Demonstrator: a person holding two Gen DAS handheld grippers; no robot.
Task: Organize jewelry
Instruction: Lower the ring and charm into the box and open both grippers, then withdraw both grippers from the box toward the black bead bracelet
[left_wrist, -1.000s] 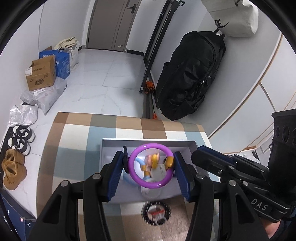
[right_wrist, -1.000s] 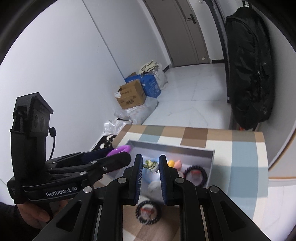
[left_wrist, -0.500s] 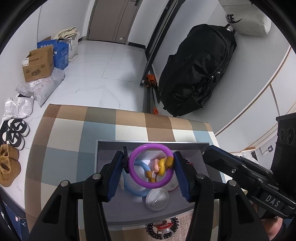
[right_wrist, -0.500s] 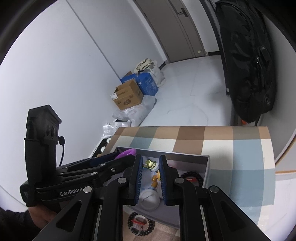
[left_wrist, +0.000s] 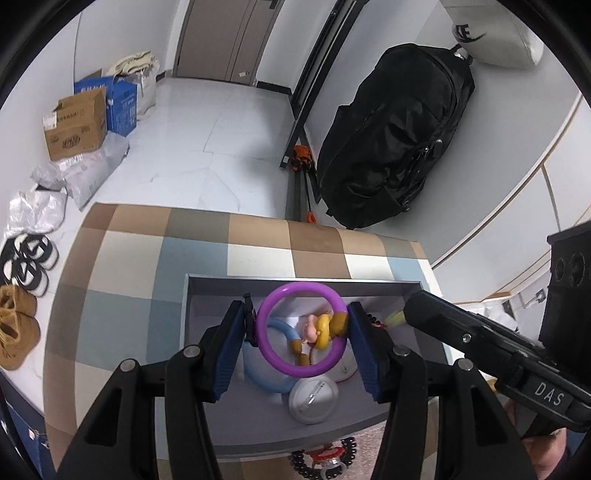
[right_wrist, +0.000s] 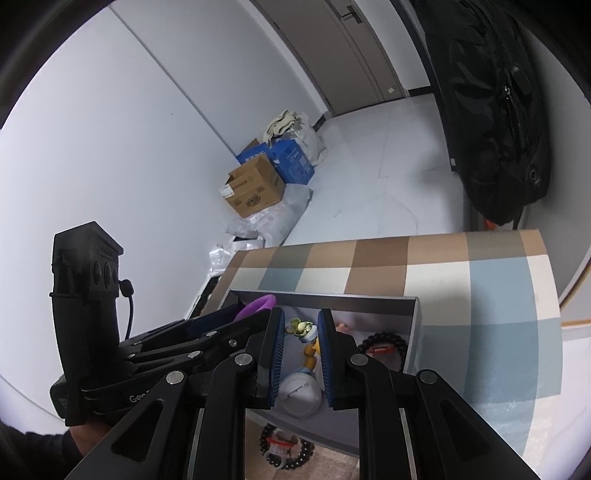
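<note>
While the left gripper (left_wrist: 301, 341) hangs over the grey tray (left_wrist: 303, 283), its two blue pads press on either side of a purple ring (left_wrist: 301, 330), which stands upright between them with a small yellow and brown charm (left_wrist: 327, 328) clipped to its right side. Below the ring, inside the tray, lie a light blue ring (left_wrist: 275, 369), a round white badge (left_wrist: 314, 400) and a pink and yellow figure that is partly hidden. A black bead bracelet (left_wrist: 325, 456) with a red piece lies on the checked tablecloth (left_wrist: 129, 266) just outside the tray's near wall. At the right, the right gripper (left_wrist: 421, 308) reaches in over the tray's right end. On the floor beyond the table stand a cardboard box (left_wrist: 75, 125) at the far left and a black bag (left_wrist: 391, 136) against the right wall.

From the right wrist view, the right gripper (right_wrist: 301, 334) is narrowly parted and its jaws are opening; a small green and white flower charm (right_wrist: 301, 327) sits between the pads near their tips, and whether the pads touch it cannot be told. Under it in the tray (right_wrist: 413, 332) are the white badge (right_wrist: 299, 398) and, at the right, a second black bracelet (right_wrist: 384, 345). The bead bracelet (right_wrist: 286, 448) lies on the cloth near the tray's near edge. To the left, the left gripper (right_wrist: 255, 314) holds the purple ring (right_wrist: 255, 306) over the tray's left part, with a hand (right_wrist: 85, 437) on its handle.
</note>
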